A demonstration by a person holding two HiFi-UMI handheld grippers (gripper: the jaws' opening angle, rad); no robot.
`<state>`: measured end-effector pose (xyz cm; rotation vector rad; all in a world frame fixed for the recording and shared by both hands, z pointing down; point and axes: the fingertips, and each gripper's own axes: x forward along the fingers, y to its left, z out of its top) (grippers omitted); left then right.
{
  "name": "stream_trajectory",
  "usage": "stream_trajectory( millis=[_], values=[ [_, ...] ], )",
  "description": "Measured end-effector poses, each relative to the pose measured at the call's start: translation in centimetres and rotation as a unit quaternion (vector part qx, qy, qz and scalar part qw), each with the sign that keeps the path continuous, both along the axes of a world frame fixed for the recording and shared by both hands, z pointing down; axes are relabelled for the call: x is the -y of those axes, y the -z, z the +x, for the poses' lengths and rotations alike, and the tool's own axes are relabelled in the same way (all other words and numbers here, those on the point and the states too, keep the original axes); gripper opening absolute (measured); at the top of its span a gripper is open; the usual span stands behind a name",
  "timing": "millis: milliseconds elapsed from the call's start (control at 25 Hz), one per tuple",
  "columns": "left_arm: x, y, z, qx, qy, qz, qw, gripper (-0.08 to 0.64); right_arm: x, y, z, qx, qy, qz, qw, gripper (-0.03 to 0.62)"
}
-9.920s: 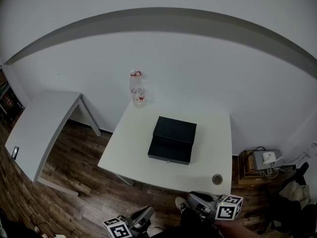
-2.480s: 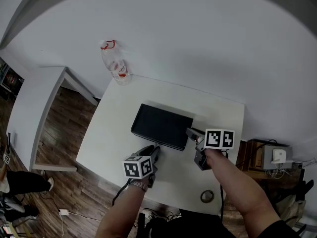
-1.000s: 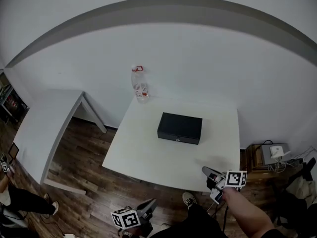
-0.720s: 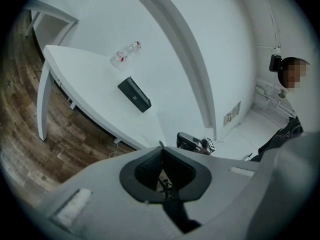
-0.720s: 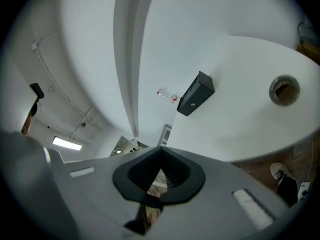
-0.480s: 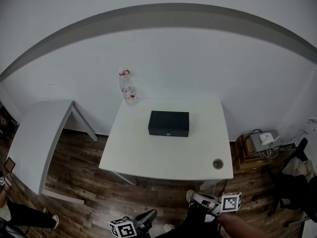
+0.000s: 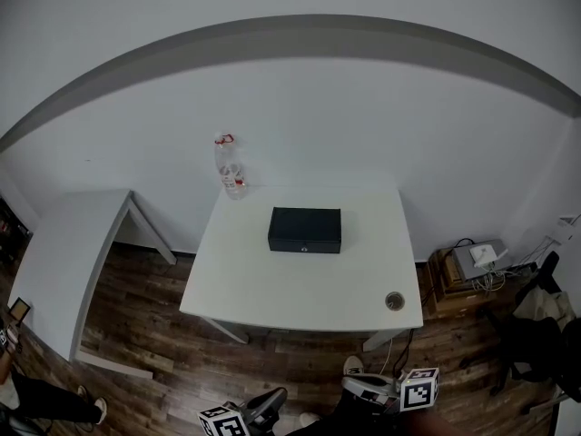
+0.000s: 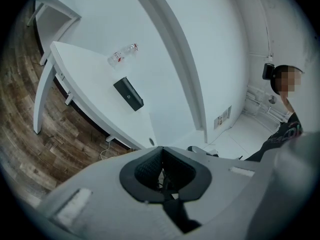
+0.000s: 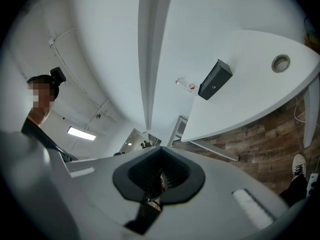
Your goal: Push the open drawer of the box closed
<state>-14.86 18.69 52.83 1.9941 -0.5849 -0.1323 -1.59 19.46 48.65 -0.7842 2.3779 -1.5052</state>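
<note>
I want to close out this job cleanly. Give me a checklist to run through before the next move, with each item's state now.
1. Drawer shut: ok; the front of the box looks flush, nothing juts out.
2. Left tool jaws together, empty: ok.
3. Right tool jaws together, empty: ok.
4. Both tools clear of the box: ok; they hang low, off the near edge of the table.
5. Bottle upright at the far corner, apart from the box: ok.
</note>
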Motion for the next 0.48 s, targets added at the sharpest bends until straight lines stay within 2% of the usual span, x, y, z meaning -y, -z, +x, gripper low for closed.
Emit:
stream_trajectory(
  millis=[480],
  values=[
    [-1.0,-0.4,-0.5,-0.004,0.014,-0.015,0.9998,0.002,-1.0,0.0,-1.1,0.006,0.023,-0.005,1.000,0.000]
  ],
)
